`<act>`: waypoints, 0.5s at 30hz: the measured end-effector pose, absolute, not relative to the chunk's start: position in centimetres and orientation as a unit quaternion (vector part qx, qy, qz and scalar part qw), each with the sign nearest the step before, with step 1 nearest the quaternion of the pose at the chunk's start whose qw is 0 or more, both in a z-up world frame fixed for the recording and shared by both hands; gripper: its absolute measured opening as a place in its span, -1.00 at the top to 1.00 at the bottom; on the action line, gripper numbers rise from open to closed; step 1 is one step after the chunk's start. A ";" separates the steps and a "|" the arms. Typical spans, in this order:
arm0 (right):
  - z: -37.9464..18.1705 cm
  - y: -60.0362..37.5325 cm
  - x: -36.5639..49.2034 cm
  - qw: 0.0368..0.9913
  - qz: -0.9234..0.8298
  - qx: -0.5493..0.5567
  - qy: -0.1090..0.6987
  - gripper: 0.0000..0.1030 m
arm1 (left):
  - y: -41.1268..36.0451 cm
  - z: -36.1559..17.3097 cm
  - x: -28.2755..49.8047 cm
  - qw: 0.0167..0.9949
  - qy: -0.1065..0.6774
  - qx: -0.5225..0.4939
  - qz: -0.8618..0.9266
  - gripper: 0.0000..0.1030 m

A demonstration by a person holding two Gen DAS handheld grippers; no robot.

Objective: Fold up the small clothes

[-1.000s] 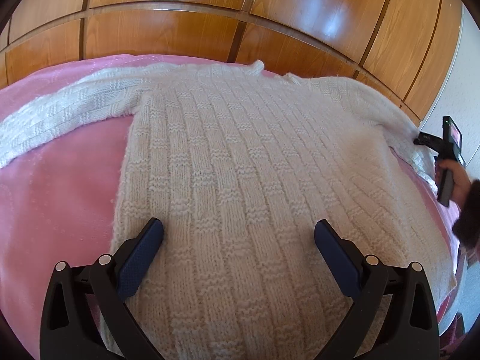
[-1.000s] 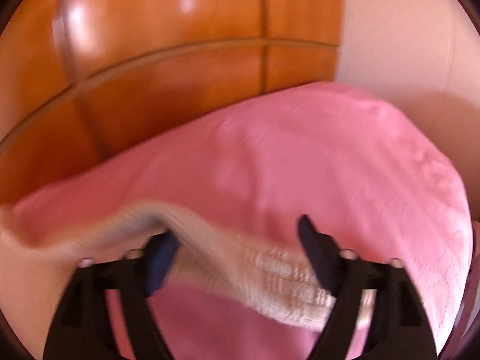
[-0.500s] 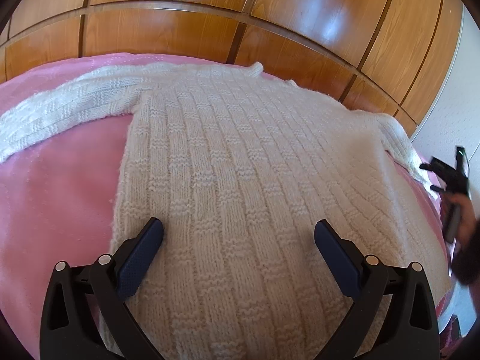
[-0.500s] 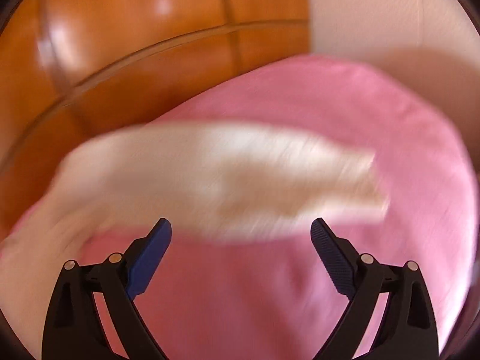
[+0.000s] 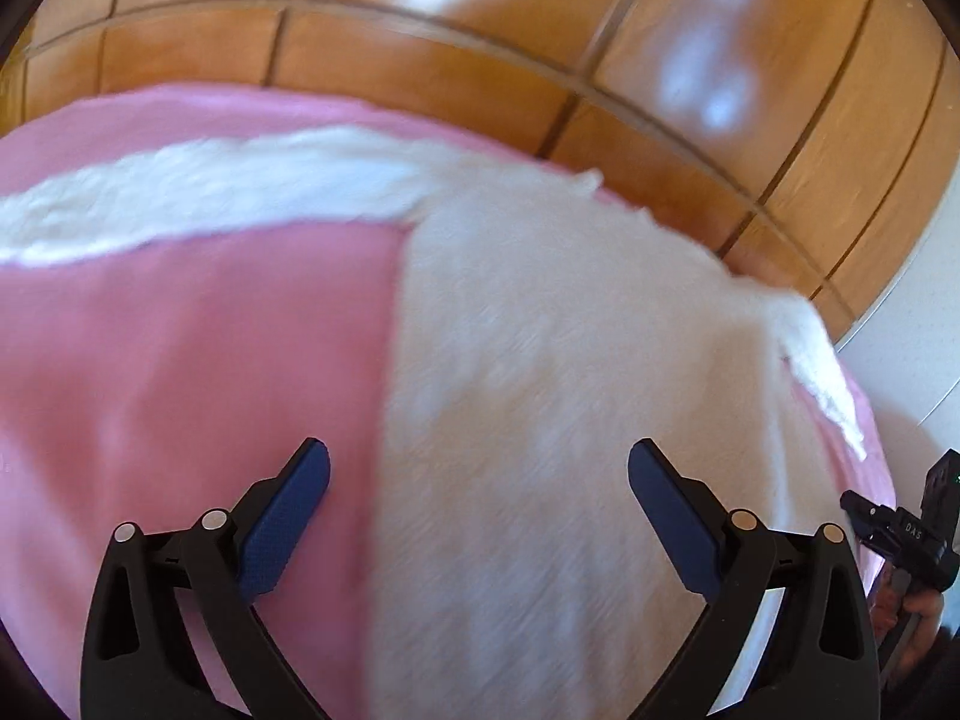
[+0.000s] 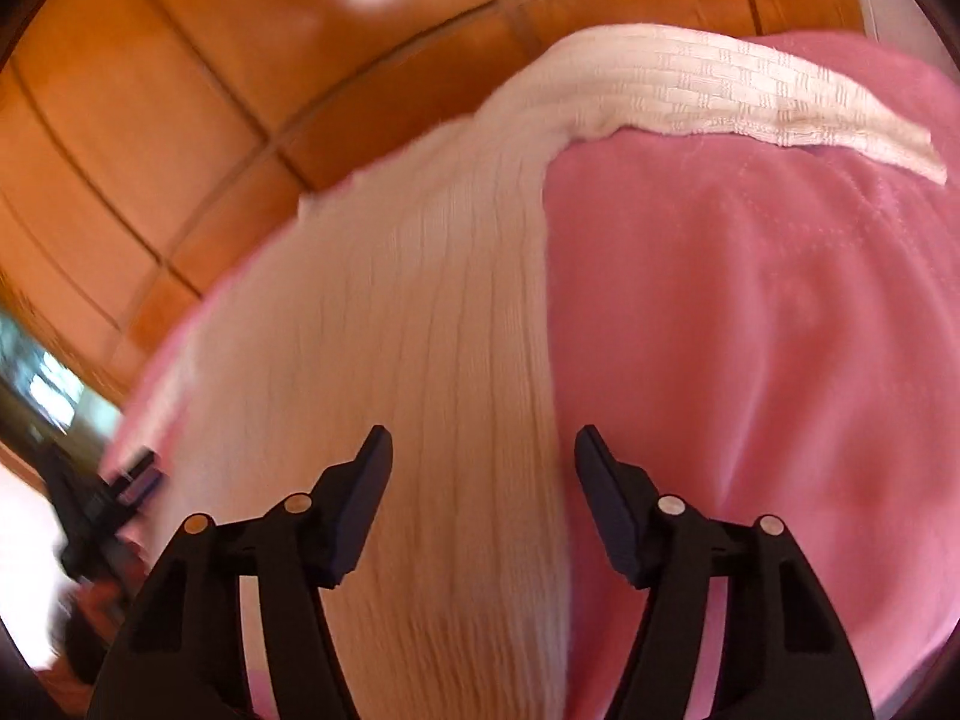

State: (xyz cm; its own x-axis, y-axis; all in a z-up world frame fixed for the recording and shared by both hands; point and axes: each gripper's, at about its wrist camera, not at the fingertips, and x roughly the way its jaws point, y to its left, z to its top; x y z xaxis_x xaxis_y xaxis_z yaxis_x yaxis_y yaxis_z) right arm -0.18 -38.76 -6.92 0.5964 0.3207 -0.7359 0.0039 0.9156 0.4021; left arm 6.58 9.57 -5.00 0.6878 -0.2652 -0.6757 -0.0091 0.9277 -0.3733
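Observation:
A white knitted sweater (image 5: 570,372) lies flat on a pink blanket (image 5: 180,372). Its left sleeve (image 5: 198,192) stretches away to the left. My left gripper (image 5: 477,450) hovers over the sweater's left side edge, one finger above the blanket and one above the knit; its wide jaws are closing a little and press on nothing. In the right wrist view the sweater's body (image 6: 384,360) runs up the middle and the right sleeve (image 6: 750,102) lies spread to the upper right. My right gripper (image 6: 483,435) straddles the right side edge with its jaws closing, not gripping.
A glossy wooden panelled wall (image 5: 480,30) stands right behind the bed. The pink blanket (image 6: 780,360) drops off at the right near a white wall (image 5: 924,330). Each view shows the other hand-held gripper at its edge: the right one (image 5: 900,534), the left one (image 6: 90,510).
The right gripper let the sleeve cuff go and swung back to the sweater's right side edge, its jaws narrowing. The left gripper slid left to the sweater's left edge.

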 end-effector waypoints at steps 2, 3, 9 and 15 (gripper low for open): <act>-7.5 -38.6 -1.2 0.872 0.092 0.190 0.442 -0.15 | 10.4 -5.3 4.9 0.898 0.392 -0.179 -0.084 -0.64; -7.7 -38.6 -1.9 0.869 0.097 0.204 0.440 -0.10 | 10.7 -5.3 3.7 0.899 0.389 -0.177 -0.098 -0.63; -8.4 -38.2 -4.0 0.853 0.134 0.255 0.434 0.42 | 9.3 -6.2 0.9 0.854 0.412 -0.242 -0.207 -0.31; -7.5 -37.5 -4.8 0.847 0.165 0.285 0.416 0.74 | 10.0 -6.7 1.8 0.828 0.435 -0.291 -0.200 0.85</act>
